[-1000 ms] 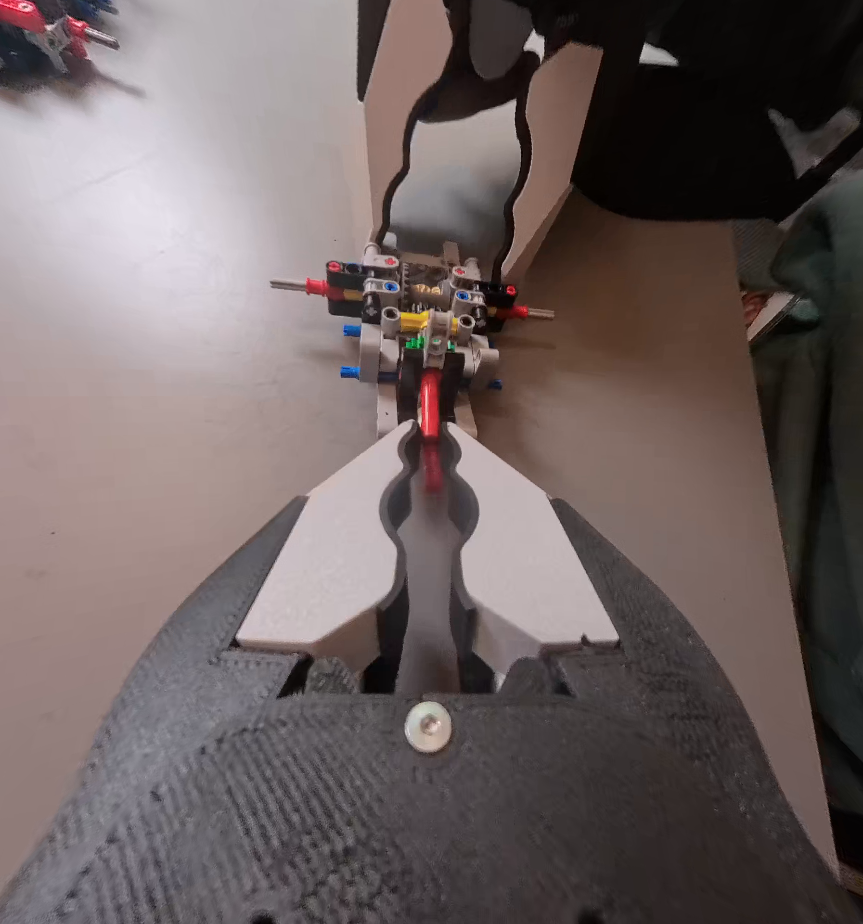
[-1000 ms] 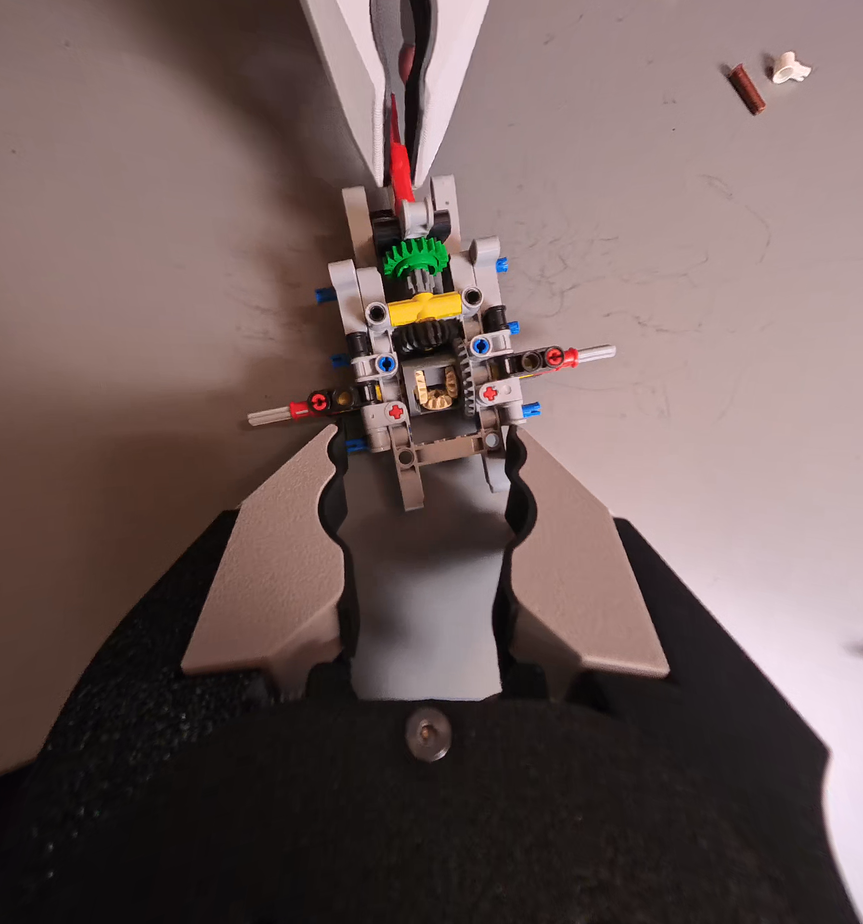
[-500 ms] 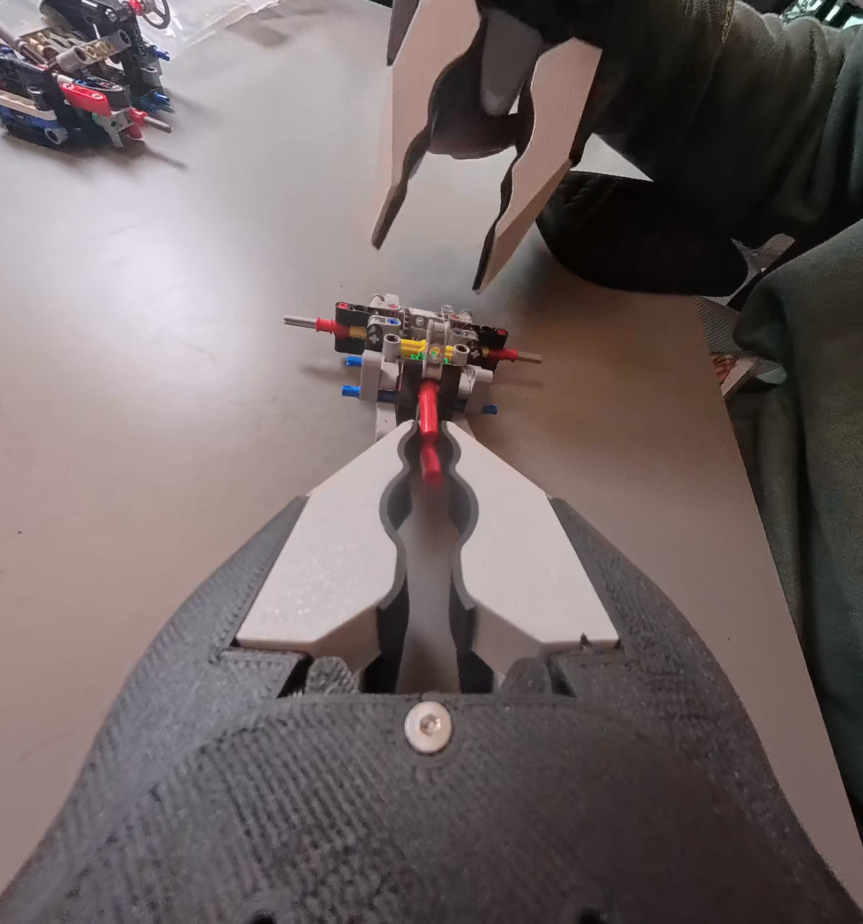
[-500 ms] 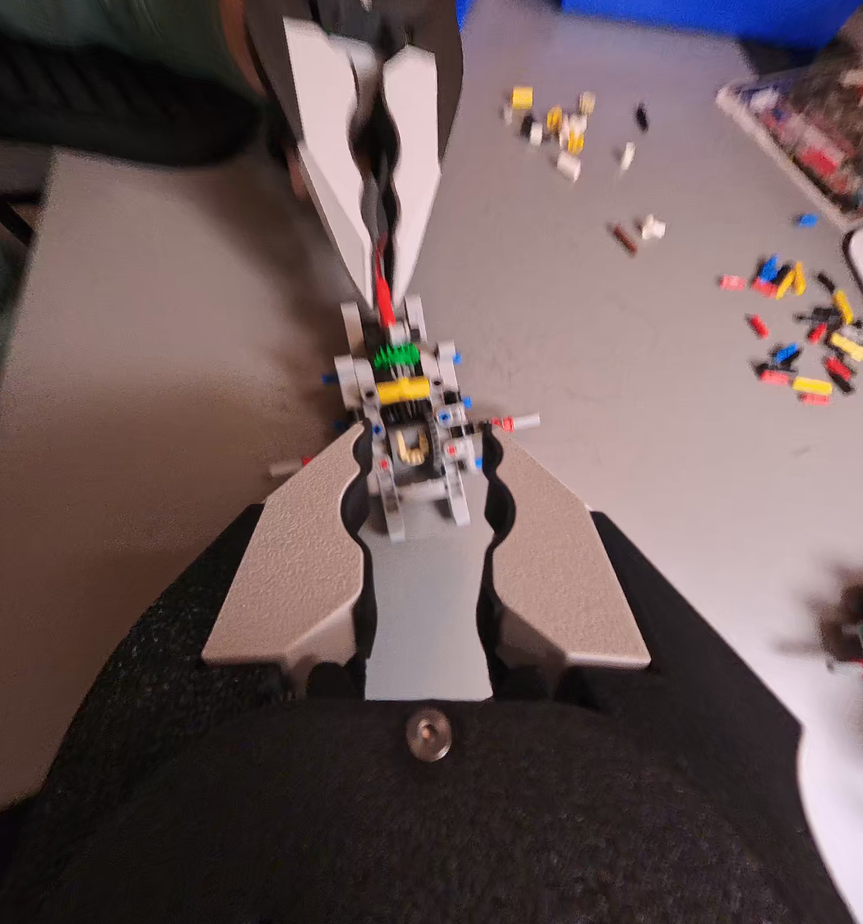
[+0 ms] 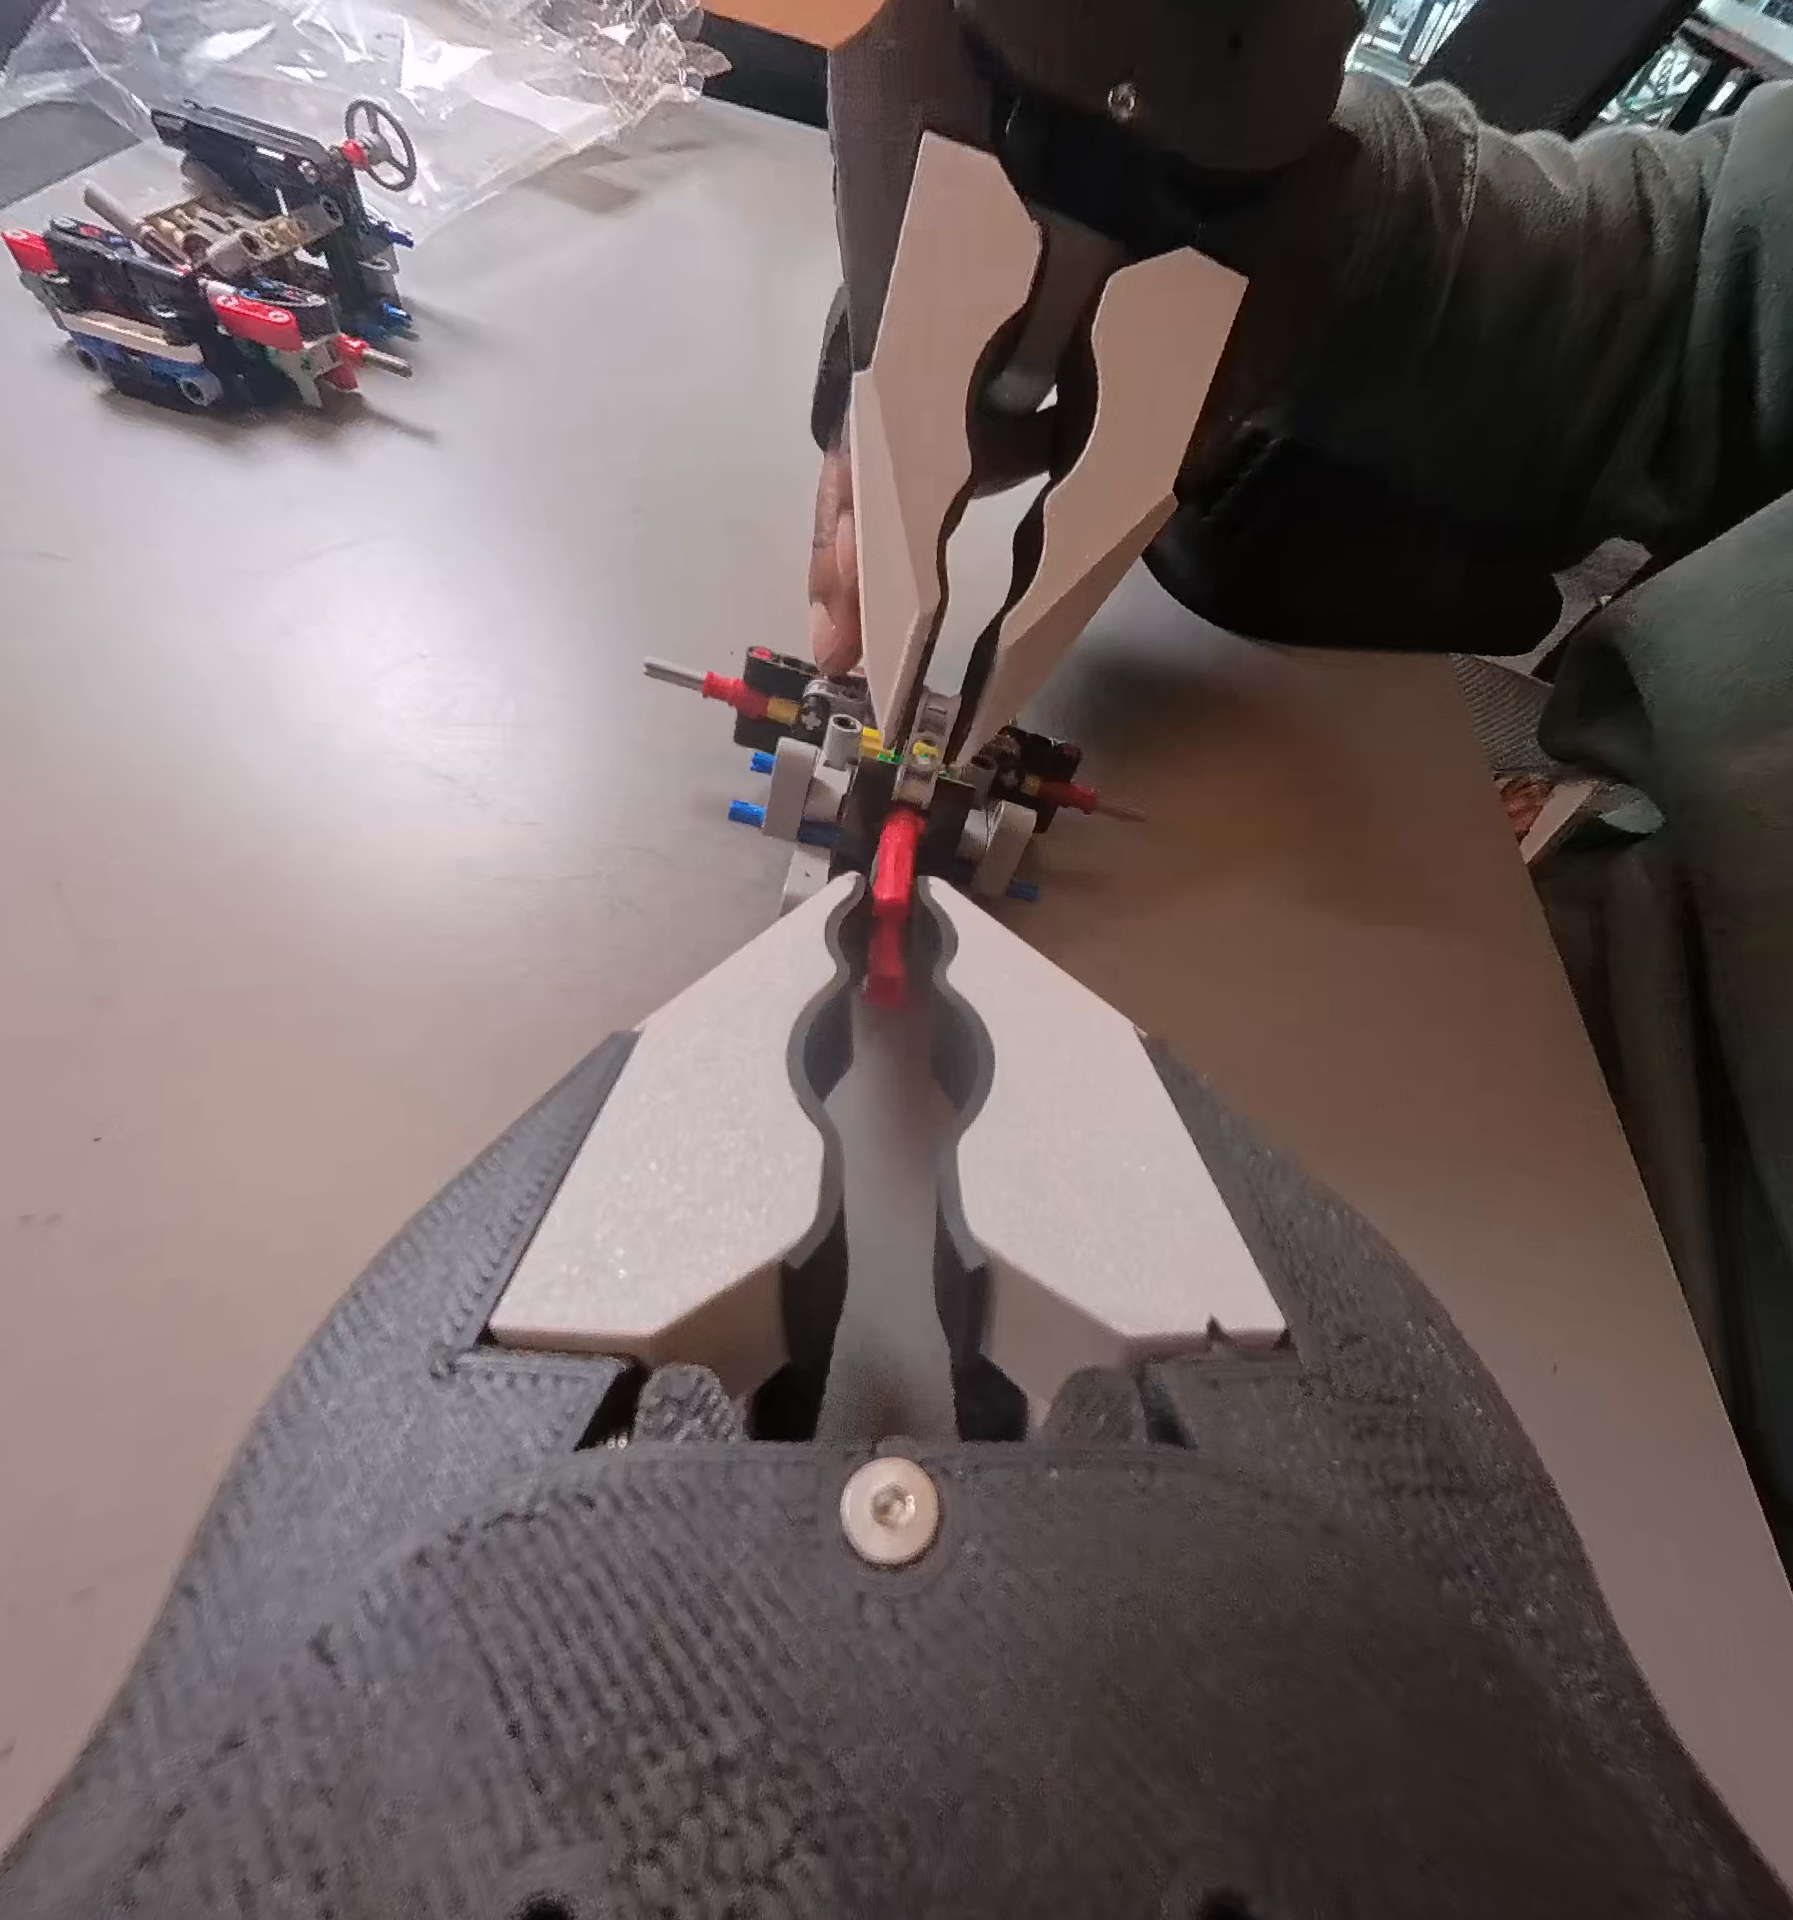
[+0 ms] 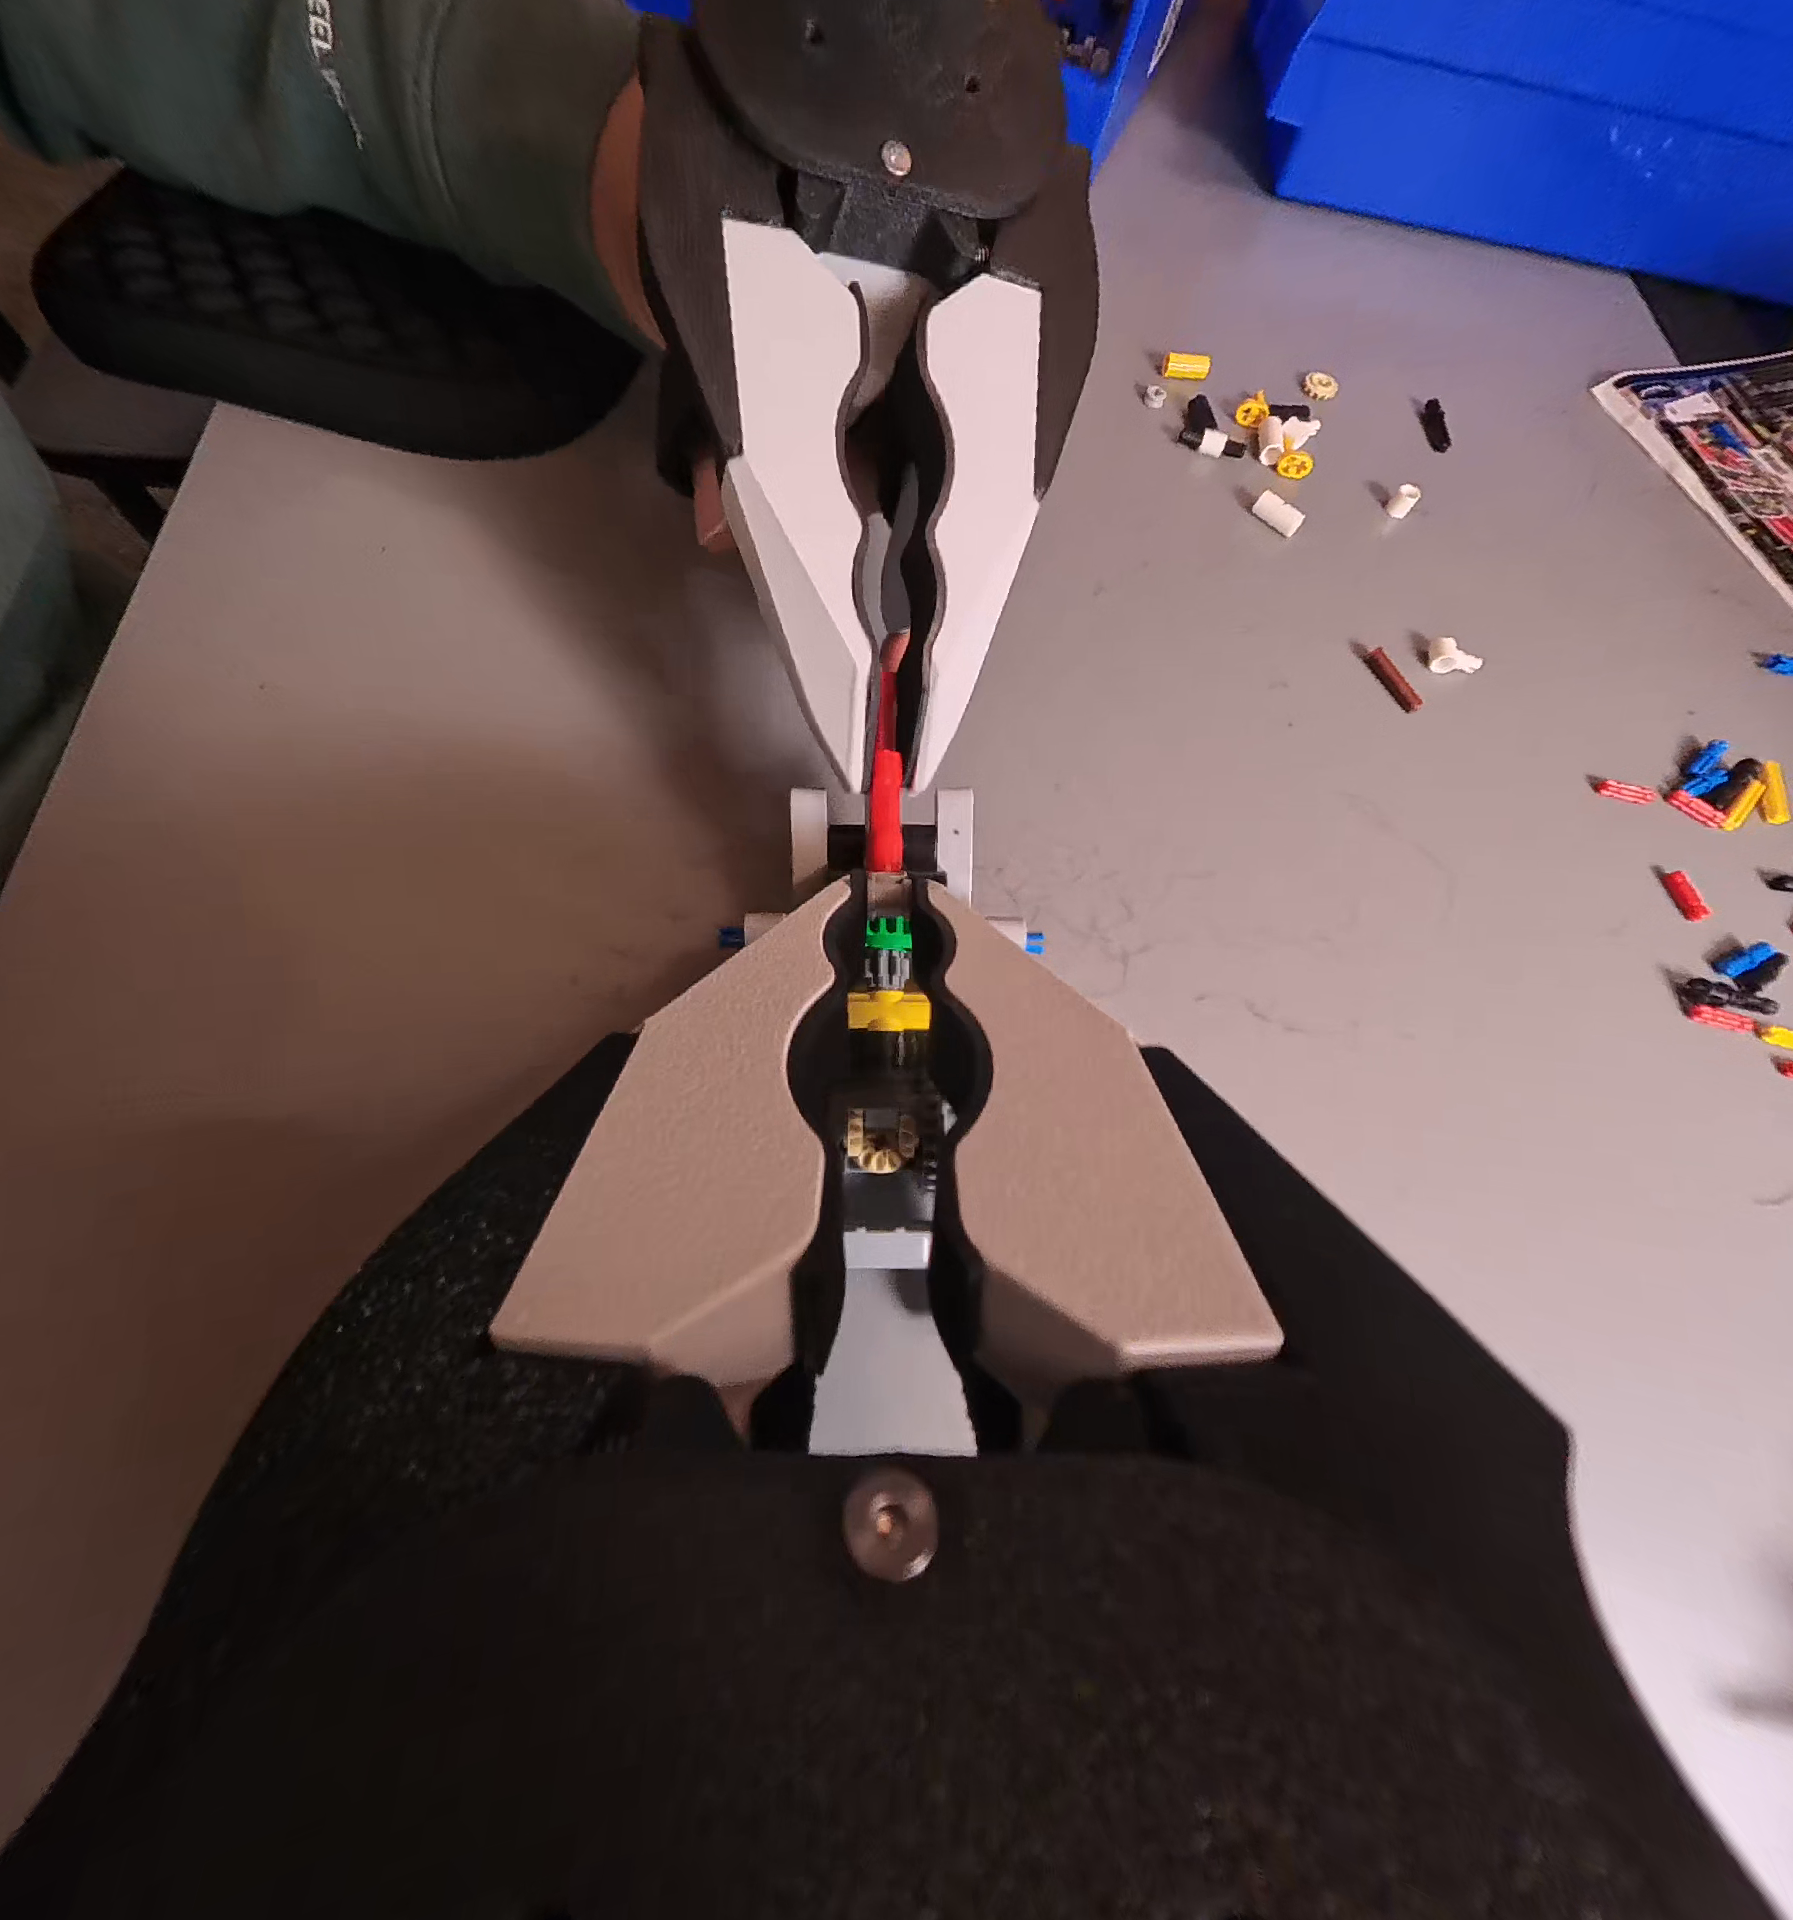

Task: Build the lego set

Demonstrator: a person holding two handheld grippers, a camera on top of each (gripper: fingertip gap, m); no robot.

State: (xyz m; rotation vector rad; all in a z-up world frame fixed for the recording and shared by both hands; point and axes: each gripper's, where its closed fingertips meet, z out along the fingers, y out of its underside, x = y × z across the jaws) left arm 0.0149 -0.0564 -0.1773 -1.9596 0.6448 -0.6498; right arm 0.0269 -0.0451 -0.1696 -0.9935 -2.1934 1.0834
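**Two hand-held grippers on one brick assembly**

The left hand-held gripper [image 5: 894,940] was clamped on a red axle [image 5: 894,894] sticking out of the brick assembly [image 5: 902,769] on the grey surface [image 5: 300,727]. The right hand-held gripper [image 6: 884,914] was closed around the assembly's geared middle. Blue bins [image 6: 1557,125] stood at the far right, contents unclear; loose bricks [image 6: 1744,790] and a booklet [image 6: 1765,468] lay right, a second model [image 5: 217,291] far left.

- The small brick assembly [image 5: 902,769] sits on the table [image 5: 248,727], between the two grippers.
- A larger brick vehicle [image 5: 217,291] stands far left, before a plastic bag [image 5: 372,62].
- Loose pieces [image 6: 1744,894] lie right, storage bins [image 6: 1557,135] behind them.
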